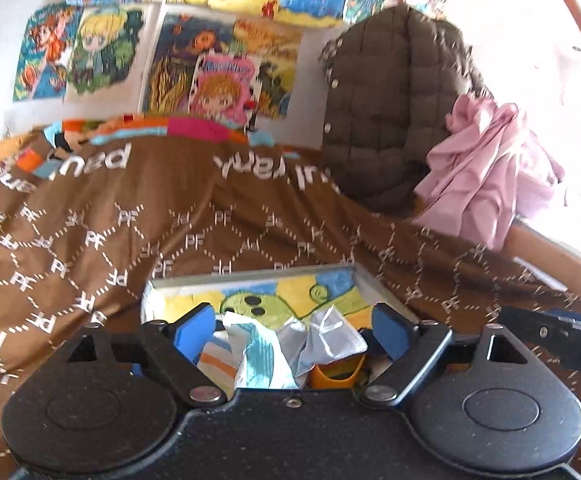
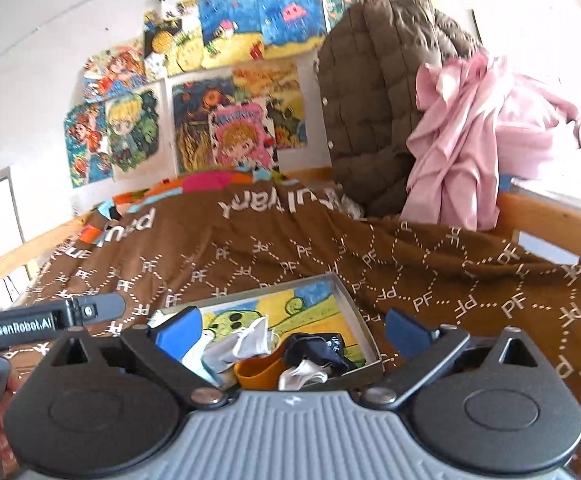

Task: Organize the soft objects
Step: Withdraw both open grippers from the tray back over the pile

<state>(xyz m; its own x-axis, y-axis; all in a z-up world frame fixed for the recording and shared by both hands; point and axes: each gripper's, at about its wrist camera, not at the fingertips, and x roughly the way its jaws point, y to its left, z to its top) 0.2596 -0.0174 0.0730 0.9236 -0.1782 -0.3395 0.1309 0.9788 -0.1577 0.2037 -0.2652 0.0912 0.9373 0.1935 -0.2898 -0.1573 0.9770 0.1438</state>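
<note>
Several socks already lie in the tray on the bed; both tools, left and right, gape empty above it. Jacket and pink cloth beyond the tray remain unsorted.

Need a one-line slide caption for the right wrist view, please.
Open right gripper above a box of crumpled socks on a brown bedspread.

Brown bedspread (white dashed "PF" lattice); olive quilted jacket; pink cloth; blue-padded claws.
</note>
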